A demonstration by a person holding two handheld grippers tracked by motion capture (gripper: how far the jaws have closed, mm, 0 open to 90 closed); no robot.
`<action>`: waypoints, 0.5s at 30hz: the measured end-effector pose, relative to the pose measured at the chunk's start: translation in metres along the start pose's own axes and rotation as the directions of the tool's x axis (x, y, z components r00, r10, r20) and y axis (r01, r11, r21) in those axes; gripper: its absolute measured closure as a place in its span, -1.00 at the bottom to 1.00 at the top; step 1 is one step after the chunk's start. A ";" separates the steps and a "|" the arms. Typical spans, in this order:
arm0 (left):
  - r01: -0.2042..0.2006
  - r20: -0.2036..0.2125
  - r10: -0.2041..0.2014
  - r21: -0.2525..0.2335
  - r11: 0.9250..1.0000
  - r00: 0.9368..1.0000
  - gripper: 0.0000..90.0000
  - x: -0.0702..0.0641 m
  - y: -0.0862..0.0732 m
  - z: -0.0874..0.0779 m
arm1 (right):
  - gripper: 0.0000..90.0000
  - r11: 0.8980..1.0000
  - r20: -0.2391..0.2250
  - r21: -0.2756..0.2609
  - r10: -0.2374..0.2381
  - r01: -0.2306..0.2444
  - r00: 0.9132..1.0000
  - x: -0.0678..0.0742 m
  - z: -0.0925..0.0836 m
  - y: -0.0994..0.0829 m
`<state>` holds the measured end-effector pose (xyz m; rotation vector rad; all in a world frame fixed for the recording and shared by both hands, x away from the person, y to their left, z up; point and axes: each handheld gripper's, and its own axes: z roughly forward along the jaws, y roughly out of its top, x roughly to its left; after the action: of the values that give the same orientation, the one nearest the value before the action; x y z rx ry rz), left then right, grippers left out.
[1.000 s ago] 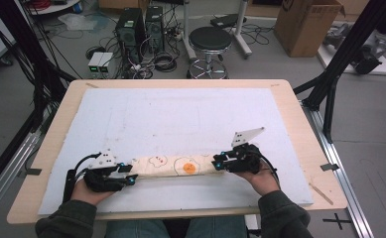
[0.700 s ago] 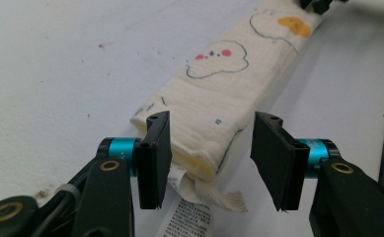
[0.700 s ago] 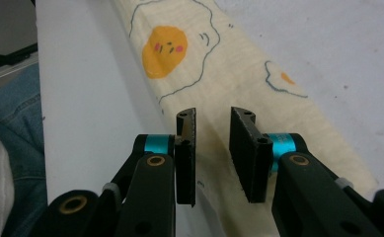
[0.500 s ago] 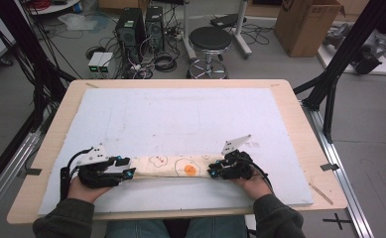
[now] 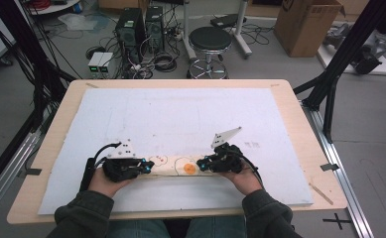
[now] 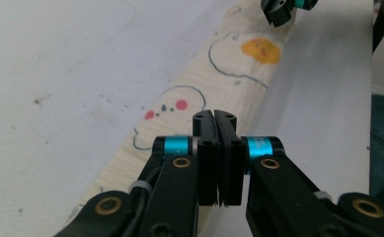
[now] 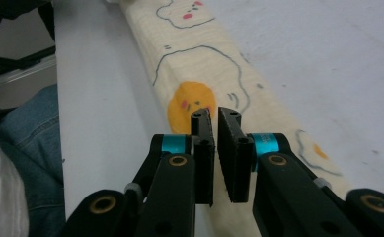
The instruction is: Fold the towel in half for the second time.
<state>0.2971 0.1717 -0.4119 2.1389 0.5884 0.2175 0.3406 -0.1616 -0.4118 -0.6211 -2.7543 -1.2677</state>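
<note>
Bench (image 5: 299,148), white sheet (image 5: 180,114) over it: unchanged across the last second. A person's forearms enter from the near edge, one pair of tongs in each hand.

Cloth strip (image 5: 178,167): a long, pale, woven piece with drawn outlines and an orange blob (image 5: 190,168). It lies flat on the sheet close to the near edge, running left to right between the two hands. A second ago it sat slightly farther up the sheet; it is now a little nearer the person, and both hands have come back with it. Judgement: the strip is being dragged or straightened toward the near edge, with each end controlled by one hand.

Left tongs (image 6: 214,123): pressed together, tips over the strip's left end beside the drawing with pink dots (image 6: 167,106). Whether any cloth is caught between them cannot be told from the left gripper view.

Right tongs (image 7: 215,121): nearly closed, with a thin gap between the pads, directly over the orange blob (image 7: 189,106). These have moved inward along the strip since a second ago. A pinch on the fabric is not confirmed.

Implication: the move looks like repositioning, not lifting. The strip shows no raised fold.
</note>
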 end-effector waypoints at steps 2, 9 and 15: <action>-0.003 0.002 0.003 0.043 0.999 1.000 0.99 0.000 -0.002 0.004 | 0.94 0.999 -0.012 0.035 -0.001 0.002 1.000 0.000 0.008 0.000; 0.000 -0.012 0.001 0.118 0.993 1.000 0.99 0.001 -0.008 0.010 | 0.95 0.996 -0.021 0.089 0.030 -0.028 0.999 -0.009 0.017 -0.008; 0.043 -0.004 -0.043 0.111 0.993 0.999 0.99 0.006 -0.020 0.006 | 0.95 0.996 -0.016 0.078 0.044 -0.043 0.999 -0.013 0.012 -0.014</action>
<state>0.2977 0.1798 -0.4318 2.2311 0.6605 0.1654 0.3490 -0.1657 -0.4322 -0.6566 -2.7451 -1.1456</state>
